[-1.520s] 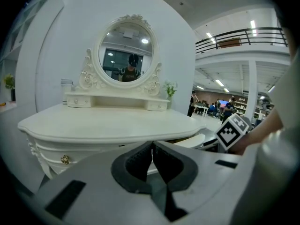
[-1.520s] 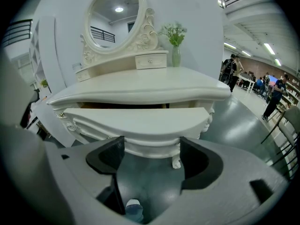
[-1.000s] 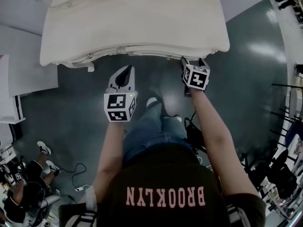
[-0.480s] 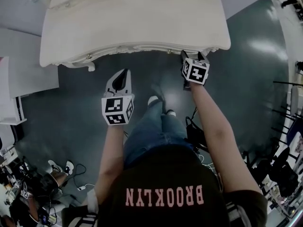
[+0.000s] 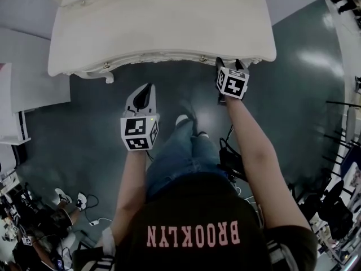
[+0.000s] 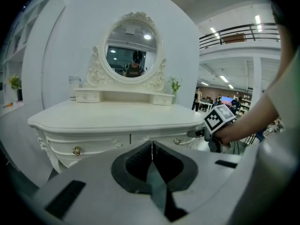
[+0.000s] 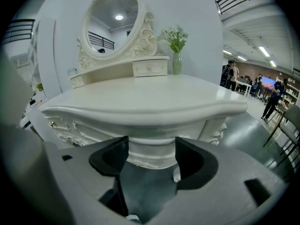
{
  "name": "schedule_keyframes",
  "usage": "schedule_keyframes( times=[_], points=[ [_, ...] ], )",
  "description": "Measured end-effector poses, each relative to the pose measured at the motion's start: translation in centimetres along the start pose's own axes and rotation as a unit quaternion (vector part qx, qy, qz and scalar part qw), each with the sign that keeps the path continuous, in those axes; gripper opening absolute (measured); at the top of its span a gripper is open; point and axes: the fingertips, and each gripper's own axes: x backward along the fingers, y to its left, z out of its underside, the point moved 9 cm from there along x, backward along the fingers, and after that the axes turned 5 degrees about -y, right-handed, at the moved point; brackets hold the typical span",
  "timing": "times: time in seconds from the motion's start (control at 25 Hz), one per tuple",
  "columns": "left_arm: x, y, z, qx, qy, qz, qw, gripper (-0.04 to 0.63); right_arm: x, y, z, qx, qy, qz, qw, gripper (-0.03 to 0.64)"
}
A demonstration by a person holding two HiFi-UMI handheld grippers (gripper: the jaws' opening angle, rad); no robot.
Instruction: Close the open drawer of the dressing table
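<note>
1. At the far left of the head view a white unit point(image 5: 34, 83) stands beside the dressing table point(image 5: 158, 27), apart from it. Below it, at the lower left, a person point(image 5: 39, 227) sits low on the dark floor point(image 5: 84, 151).
2. The cream dressing table fills the top of the head view. In the left gripper view it carries an oval mirror point(image 6: 133, 50) in a carved frame, with small drawers on a low shelf at the mirror's foot.
3. The left gripper point(image 5: 146, 88) hangs in front of the table's middle, over the floor and clear of the table's front. Its jaws lie together with nothing between them.
4. The person's legs and a white shoe point(image 5: 180, 120) show between the two grippers.
5. The right-hand drawer point(image 6: 161, 138) sits under the tabletop. Its front looks about level with the left drawer point(image 6: 89, 145); I cannot tell whether a gap remains.
6. The right gripper point(image 5: 229, 62) is at the table's front edge on the right. Its jaws stand wide apart and have just been closing a little. The carved drawer front shows between them, with no pad plainly pressing on it.
7. A vase of flowers point(image 7: 176, 60) stands on the tabletop at the right. Dark stands point(image 5: 338, 208) crowd the right edge of the floor, well apart from the table.
</note>
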Motion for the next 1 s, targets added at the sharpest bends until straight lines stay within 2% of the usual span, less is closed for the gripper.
schedule_keyframes(
  times=[0.36,0.6,0.88,0.96,1.0],
  points=[
    [0.2,-0.2,-0.1,-0.015,0.000,0.006,0.9999,0.006,-0.5,0.3,-0.2,0.002,0.003,0.001,1.000,0.304],
    [1.1,-1.8,-0.7,-0.025,-0.009,0.018,0.9995,0.008,1.4,-0.6,-0.2,0.022,0.006,0.002,1.000,0.297],
    [1.8,-3.8,-1.3,-0.031,-0.024,0.025,0.9989,0.008,4.6,-0.7,0.3,0.045,-0.003,-0.035,0.998,0.161],
    [2.2,-4.5,-1.5,-0.032,-0.028,0.028,0.9987,0.008,5.7,-0.8,0.3,0.045,-0.009,-0.037,0.998,0.095],
    [2.4,-4.9,-1.6,-0.032,-0.030,0.028,0.9986,0.008,6.3,-0.9,0.3,0.047,-0.012,-0.038,0.998,0.039]
  ],
)
